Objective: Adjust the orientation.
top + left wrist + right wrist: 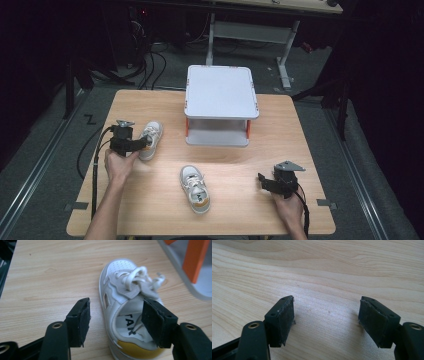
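A small white shoe (151, 137) with a yellow heel lies at the left of the wooden table (240, 160). My left gripper (145, 144) sits at its heel end. In the left gripper view the shoe (122, 277) points away from me, and the gripper (117, 320) straddles its left side wall. One pad stands outside, apart from the wall. The other hangs over the shoe's opening, and neither presses on it. A second white shoe (195, 189) lies at the front middle. My right gripper (261, 181) rests open at the front right, over bare wood (325, 320).
A white raised stand (220, 92) with orange legs stands at the back middle of the table, and one of its orange legs (196, 260) is just right of the left shoe. Cables trail from both grippers off the front edge. Dark floor surrounds the table.
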The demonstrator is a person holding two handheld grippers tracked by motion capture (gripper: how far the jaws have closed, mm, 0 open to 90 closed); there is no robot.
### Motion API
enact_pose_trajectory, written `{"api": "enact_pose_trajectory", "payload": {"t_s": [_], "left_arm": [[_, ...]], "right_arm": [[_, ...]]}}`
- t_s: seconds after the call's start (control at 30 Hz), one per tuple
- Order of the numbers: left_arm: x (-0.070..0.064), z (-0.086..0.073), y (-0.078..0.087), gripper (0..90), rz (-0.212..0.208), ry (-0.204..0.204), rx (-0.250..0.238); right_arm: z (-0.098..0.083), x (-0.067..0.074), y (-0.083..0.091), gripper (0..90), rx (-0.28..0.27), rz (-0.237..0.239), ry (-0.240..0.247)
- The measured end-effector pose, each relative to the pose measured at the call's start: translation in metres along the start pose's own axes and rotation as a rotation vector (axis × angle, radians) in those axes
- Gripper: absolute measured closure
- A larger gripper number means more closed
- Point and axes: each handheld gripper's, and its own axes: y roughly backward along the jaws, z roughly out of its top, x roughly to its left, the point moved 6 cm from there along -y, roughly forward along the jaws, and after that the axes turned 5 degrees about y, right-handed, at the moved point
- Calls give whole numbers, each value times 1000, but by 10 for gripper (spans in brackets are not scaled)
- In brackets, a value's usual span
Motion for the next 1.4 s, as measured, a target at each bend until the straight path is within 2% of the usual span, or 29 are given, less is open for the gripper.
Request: {"api": "enact_pose_trajectory", "payload": {"t_s": [0.23,0.4,0.43,0.67,0.8,1.03,1.13,1.33,1.4], "left_arm": [[2,-2,-11,486,-13,13,23],[1,-2,-12,627,-31,15,23],[0,-2,-11,665,-28,9,24],[3,-2,-10,761,9,5,25],[0,-3,-8,790,22,-9,29],[-9,-5,0,831,13,-35,39],[-13,-7,3,843,3,-55,44],[-19,-11,8,847,-20,-55,34],[-21,-12,10,846,-30,-67,28]], "right_arm": [[0,0,0,286,0,1,0],[0,0,0,286,0,1,0],[0,0,0,286,0,1,0],[0,0,0,287,0,1,0],[0,0,0,286,0,1,0],[0,0,0,286,0,1,0],[0,0,0,286,0,1,0],[0,0,0,286,0,1,0],[0,0,0,286,1,1,0]]}}
